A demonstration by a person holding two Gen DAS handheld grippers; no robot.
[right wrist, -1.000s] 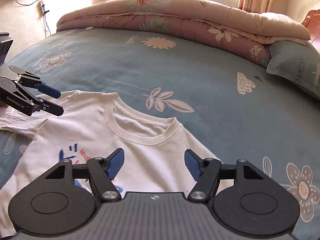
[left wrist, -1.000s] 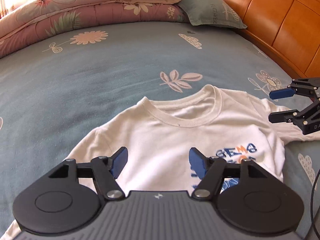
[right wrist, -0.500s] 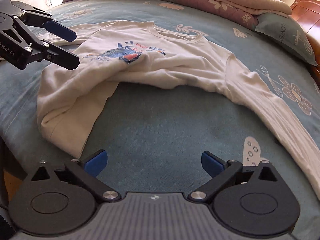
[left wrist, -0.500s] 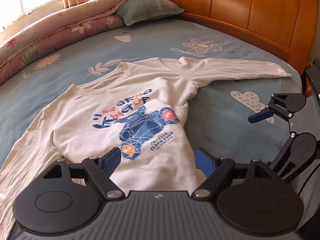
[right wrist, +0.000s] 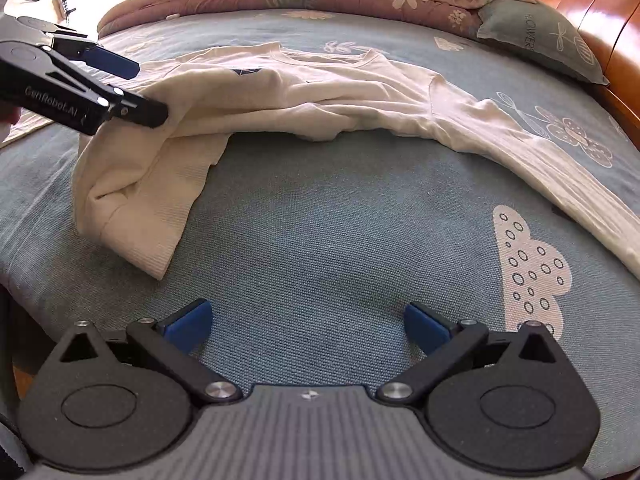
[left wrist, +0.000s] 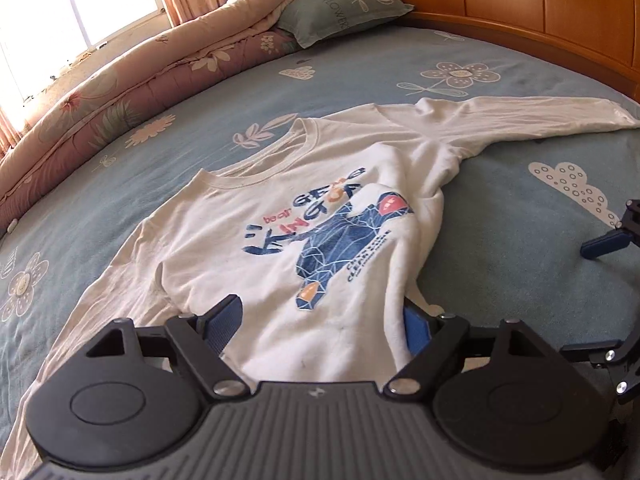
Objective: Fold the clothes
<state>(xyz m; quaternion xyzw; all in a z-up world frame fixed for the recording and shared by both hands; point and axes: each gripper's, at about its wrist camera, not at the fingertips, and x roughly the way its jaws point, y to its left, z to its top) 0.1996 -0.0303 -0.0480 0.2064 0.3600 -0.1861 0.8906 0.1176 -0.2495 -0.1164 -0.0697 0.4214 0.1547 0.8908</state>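
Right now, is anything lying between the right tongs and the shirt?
Nothing visible. Only bare bedsheet lies between the open right tongs and the white shirt, whose hem is bunched by the left tongs.

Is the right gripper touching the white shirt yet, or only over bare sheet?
Apart. In the right wrist view the right gripper stands open over bare blue bedsheet, with sheet visible between its fingertips and the white shirt.

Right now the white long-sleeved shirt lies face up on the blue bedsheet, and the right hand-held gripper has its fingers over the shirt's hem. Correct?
Not quite. The right hand-held gripper is open over bare blue bedsheet, as the right wrist view shows; the white long-sleeved shirt lies face up beyond it.
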